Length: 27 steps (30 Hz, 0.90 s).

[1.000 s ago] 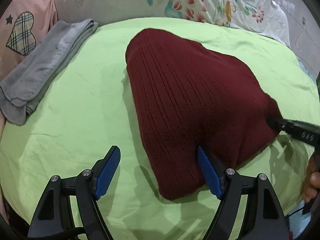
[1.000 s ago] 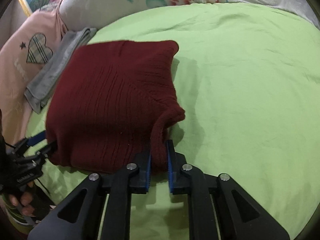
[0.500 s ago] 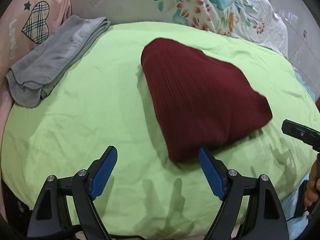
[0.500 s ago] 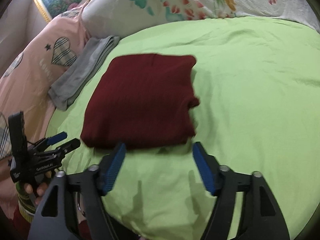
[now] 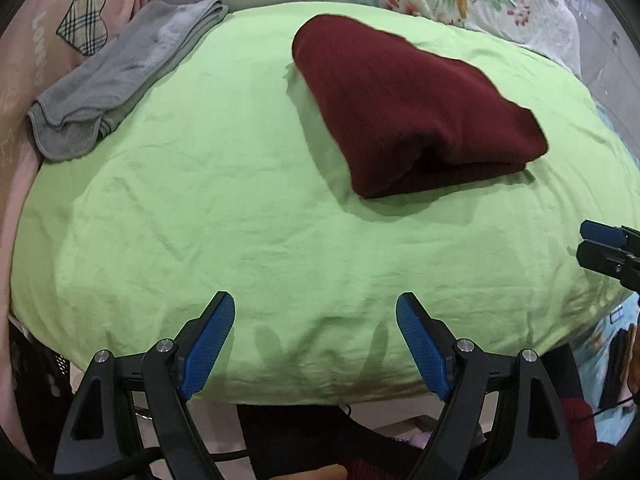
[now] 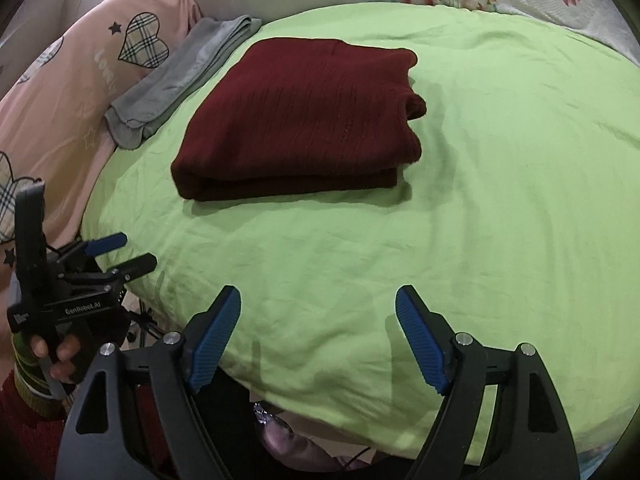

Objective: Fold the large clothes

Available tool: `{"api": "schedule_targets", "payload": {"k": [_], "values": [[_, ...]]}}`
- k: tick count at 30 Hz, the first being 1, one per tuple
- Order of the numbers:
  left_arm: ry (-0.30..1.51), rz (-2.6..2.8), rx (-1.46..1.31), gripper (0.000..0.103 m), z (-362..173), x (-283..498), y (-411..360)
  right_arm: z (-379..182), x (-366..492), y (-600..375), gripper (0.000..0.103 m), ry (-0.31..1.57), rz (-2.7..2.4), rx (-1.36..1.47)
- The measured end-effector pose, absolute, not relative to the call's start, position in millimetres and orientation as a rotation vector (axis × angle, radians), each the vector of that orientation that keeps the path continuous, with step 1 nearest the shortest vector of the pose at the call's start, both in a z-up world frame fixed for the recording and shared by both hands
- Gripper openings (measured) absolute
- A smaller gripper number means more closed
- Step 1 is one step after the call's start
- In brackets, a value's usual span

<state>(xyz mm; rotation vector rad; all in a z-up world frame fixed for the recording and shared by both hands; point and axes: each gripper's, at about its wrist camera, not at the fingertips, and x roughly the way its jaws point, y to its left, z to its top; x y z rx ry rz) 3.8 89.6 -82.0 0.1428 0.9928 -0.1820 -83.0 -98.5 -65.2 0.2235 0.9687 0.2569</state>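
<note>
The sweater (image 6: 304, 120) lies folded into a thick maroon rectangle on the green bed (image 6: 480, 220), toward the far side near the pillows, just beside the grey towel (image 6: 180, 80) at the bed's far left edge. One corner on its right bulges out where a fold of knit pokes past the stack. Neither tool touches it. The left gripper (image 5: 316, 344) hangs over the near edge of the bed with its jaws spread wide and nothing between them. The right gripper (image 6: 318, 340) is likewise over the near edge, jaws wide apart and empty.

In my judgement the fold looks finished, so the risk now is disturbing it. The knit is soft and bulky, and the layers sit loosely; a jaw brushing the near edge could drag the top layer askew or let the stack slump open. The bulging right corner seems the weakest spot, and it may spring out by itself. The bed sheet is loose too, so tugging it would shift the pile.

A second ago the right jaws were pinched on the sweater's near corner and the left jaws sat wide against its near edge. Since then both have let go and drawn back toward the near edge, and the sweater has settled flat
</note>
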Motion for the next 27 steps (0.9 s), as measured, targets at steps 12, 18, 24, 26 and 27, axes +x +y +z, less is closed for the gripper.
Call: {"api": "schedule_targets", "payload": {"k": [12,18,24,26,27], "values": [[0.822,-0.233,0.2,0.088,-11.3,-7.8,75.8,-9.0,-84.6,-96.8,0.086,0.845,0.266,0.12],[0.879,-0.183,0.208,0.088,-28.7,4.6,76.2,-26.5,-70.6,-100.6,0.086,0.883,0.261,0.175],[0.894,-0.154,0.209,0.088,-35.4,11.3,78.4,-35.7,-64.9,-96.3,0.086,0.904,0.253,0.182],[0.893,-0.151,0.212,0.088,-35.6,12.7,78.0,-36.8,-62.5,-94.8,0.086,0.908,0.245,0.172],[0.893,-0.15,0.211,0.088,-35.6,13.7,77.9,-37.2,-61.4,-94.8,0.086,0.909,0.245,0.174]]}}
